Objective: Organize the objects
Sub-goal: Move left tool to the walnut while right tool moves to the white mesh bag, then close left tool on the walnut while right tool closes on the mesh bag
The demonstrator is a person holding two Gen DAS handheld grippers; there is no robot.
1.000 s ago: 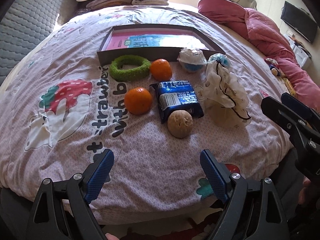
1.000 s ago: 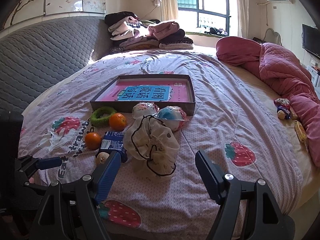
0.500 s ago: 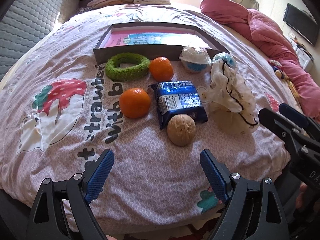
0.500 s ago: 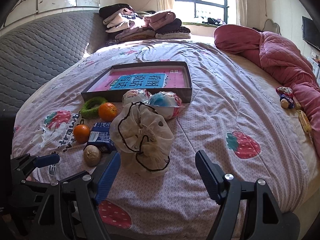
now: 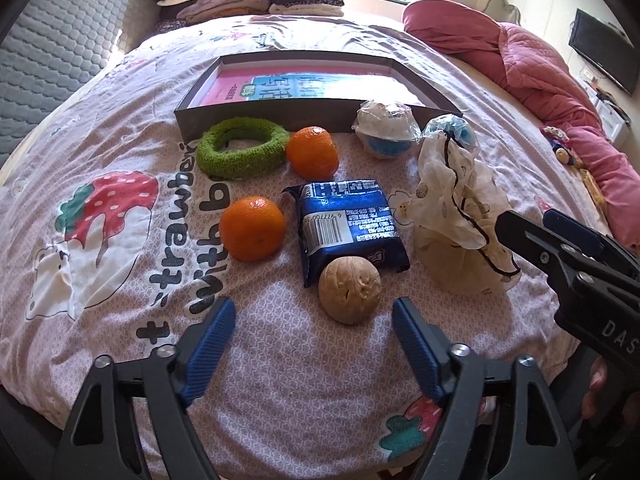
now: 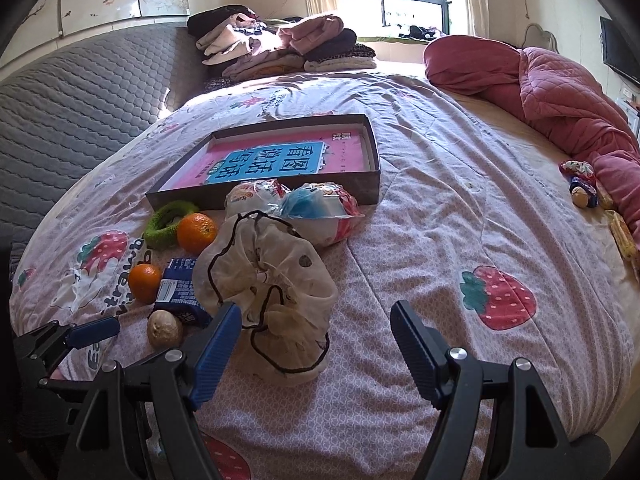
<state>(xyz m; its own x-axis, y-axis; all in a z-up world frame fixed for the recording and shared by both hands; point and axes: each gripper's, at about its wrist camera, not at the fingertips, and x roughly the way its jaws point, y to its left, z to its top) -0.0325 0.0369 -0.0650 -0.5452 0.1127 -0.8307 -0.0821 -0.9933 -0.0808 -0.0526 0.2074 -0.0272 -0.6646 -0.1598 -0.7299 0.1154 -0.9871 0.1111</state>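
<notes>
On the bed lie a walnut, a blue snack packet, two oranges, a green ring, a white drawstring pouch and two wrapped cups. Behind them is a shallow grey box with a pink book inside. My left gripper is open, just short of the walnut. My right gripper is open, its left finger beside the pouch. The walnut also shows in the right wrist view.
A pink quilt lies along the right side of the bed with a small toy by it. Folded clothes are stacked at the far end. A grey padded headboard runs along the left.
Both grippers have moved forward over the bed toward the objects. The left one has come close to the walnut, the right one to the pouch. Nothing on the bed has moved.
</notes>
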